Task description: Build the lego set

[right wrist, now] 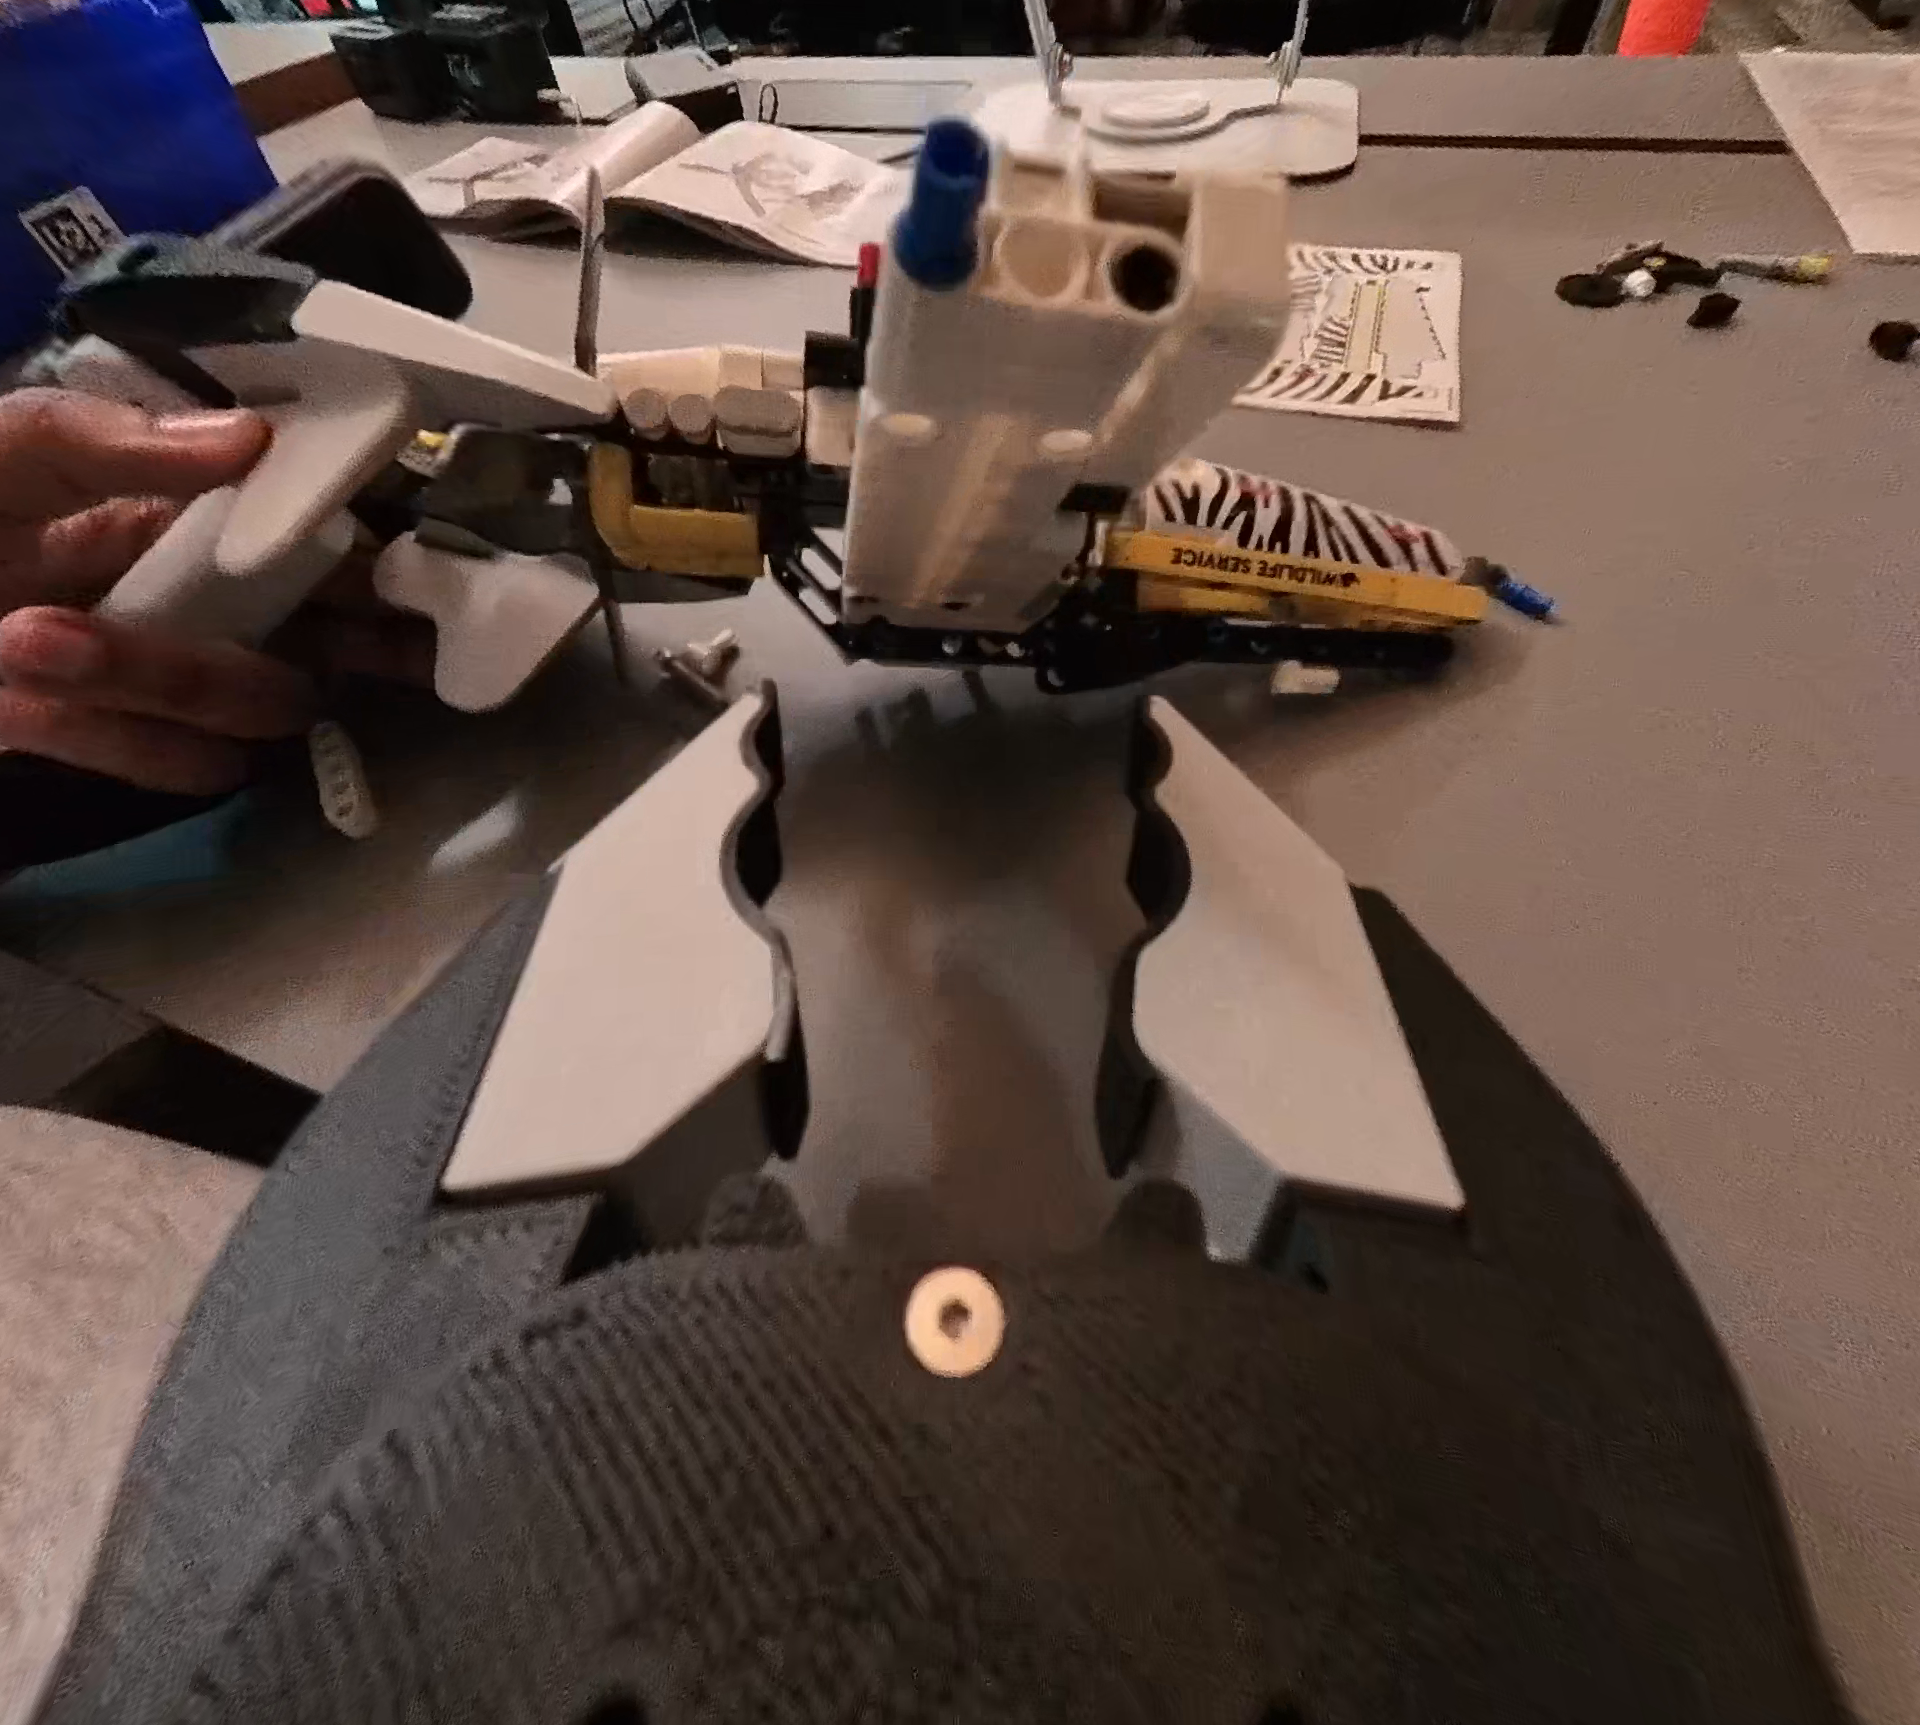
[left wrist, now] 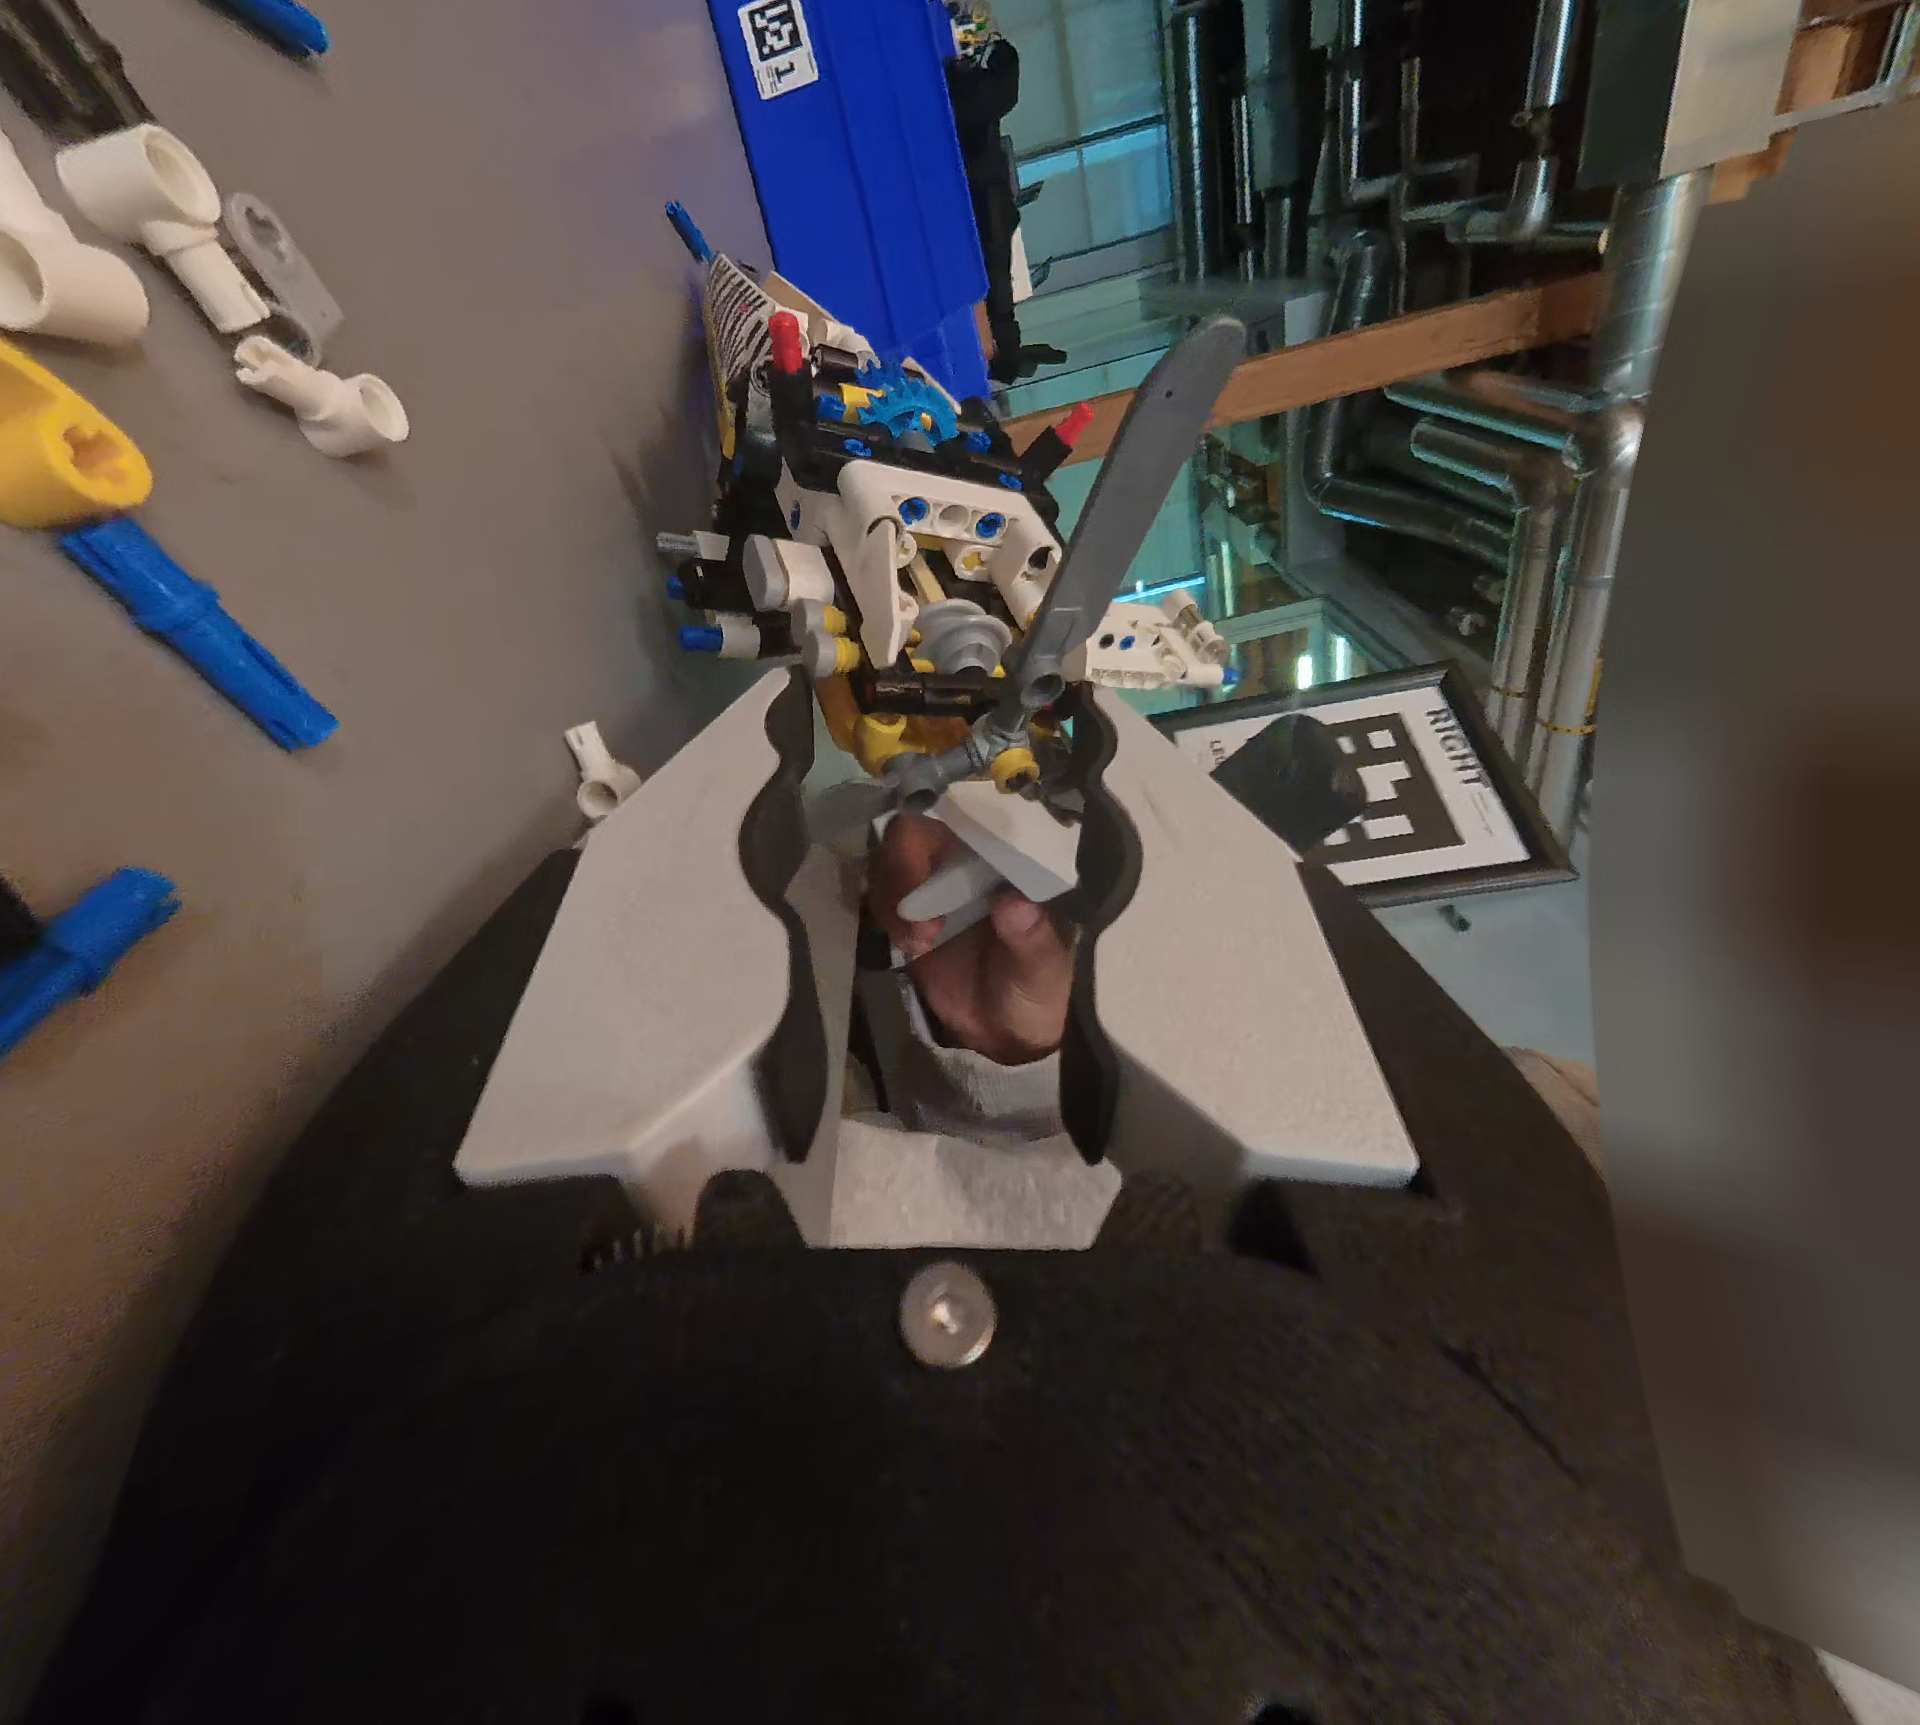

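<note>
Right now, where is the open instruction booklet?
In the right wrist view, the instruction booklet lies open on the grey table, upper left of centre, behind the lego model.

Dim indoor light; soft glare on grey table (right wrist: 1558, 740) below lego model (right wrist: 1039, 449). Model's near end blurred. Strong wide-angle edge bending, both views.

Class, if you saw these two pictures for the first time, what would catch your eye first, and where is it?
The half-built lego model, white, yellow and black, held above the grey table by the left gripper. Next, its long grey blade angling upward, and the right gripper open and empty just before the model.
</note>
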Demonstrator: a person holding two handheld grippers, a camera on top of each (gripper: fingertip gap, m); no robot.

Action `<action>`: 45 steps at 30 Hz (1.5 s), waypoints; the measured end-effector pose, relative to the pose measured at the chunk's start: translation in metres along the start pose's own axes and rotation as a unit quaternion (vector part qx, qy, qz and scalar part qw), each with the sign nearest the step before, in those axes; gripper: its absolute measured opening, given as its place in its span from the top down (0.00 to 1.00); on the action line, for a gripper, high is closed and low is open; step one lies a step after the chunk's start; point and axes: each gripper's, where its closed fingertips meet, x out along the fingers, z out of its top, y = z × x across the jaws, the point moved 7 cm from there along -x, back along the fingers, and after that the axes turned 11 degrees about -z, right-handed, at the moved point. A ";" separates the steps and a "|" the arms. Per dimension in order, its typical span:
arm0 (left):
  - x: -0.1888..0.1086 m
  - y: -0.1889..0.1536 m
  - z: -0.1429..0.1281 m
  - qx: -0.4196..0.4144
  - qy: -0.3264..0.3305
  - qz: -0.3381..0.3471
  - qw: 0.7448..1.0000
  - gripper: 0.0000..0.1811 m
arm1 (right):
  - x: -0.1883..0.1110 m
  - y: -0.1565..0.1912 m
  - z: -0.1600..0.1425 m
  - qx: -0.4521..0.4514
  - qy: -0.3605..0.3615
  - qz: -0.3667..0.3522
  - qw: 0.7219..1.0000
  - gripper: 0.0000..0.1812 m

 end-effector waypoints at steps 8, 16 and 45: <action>0.009 -0.008 0.001 0.103 0.064 0.067 0.990 0.71 | -0.003 -0.017 0.006 -0.061 -0.008 -0.024 0.998 0.78; 0.003 -0.028 -0.006 0.125 0.063 0.026 0.990 0.67 | -0.001 -0.053 0.017 -0.025 -0.026 0.003 0.999 1.00; 0.009 0.009 -0.015 0.374 0.239 0.406 0.798 0.73 | -0.035 -0.090 0.029 -0.030 -0.109 -0.024 0.993 0.92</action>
